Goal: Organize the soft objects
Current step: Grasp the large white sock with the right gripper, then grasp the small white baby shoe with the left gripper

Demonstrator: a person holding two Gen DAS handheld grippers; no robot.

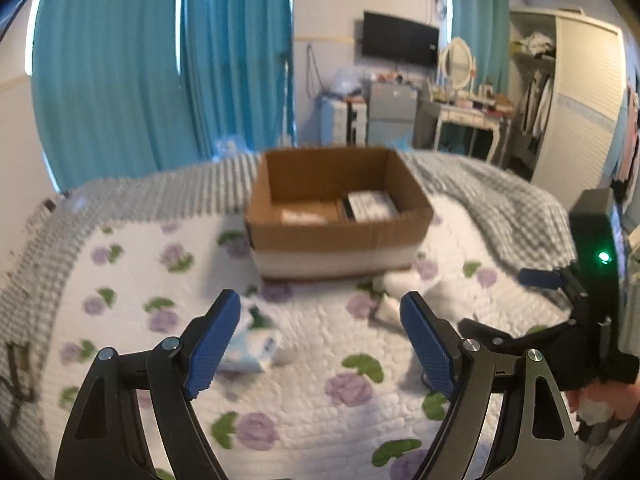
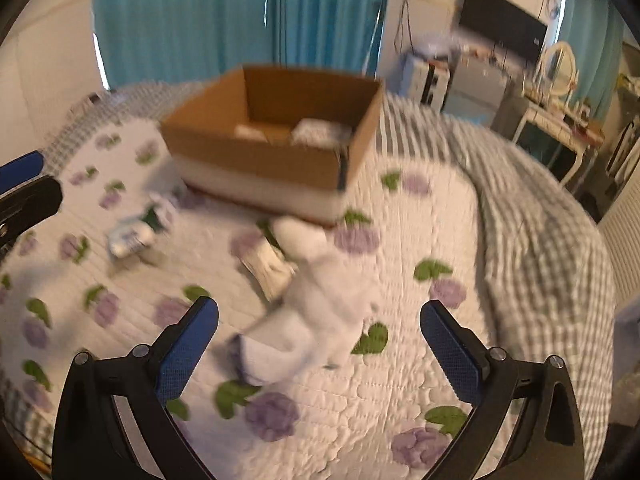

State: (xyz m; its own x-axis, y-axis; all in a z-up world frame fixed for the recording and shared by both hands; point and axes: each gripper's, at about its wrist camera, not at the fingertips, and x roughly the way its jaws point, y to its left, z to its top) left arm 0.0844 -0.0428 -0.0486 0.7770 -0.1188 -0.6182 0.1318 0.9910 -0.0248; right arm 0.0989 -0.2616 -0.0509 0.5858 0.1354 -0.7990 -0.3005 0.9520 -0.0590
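An open cardboard box (image 1: 340, 236) (image 2: 276, 160) stands on the bed with a few pale items inside. My left gripper (image 1: 320, 336) is open and empty above the quilt; a pale blue-and-white soft pack (image 1: 252, 344) (image 2: 132, 236) lies just behind its left finger. My right gripper (image 2: 320, 344) is open and empty, hovering over a white soft toy or cloth bundle (image 2: 316, 304) (image 1: 416, 288) lying in front of the box. A small white packet (image 2: 268, 264) lies beside that bundle. The right gripper also shows at the right of the left wrist view (image 1: 560, 304).
The bed has a white quilt with purple flowers (image 1: 320, 392) and a grey checked blanket (image 2: 532, 216) on its far and right sides. Teal curtains (image 1: 160, 72), a wall TV, a dressing table and a wardrobe (image 1: 576, 96) stand beyond the bed.
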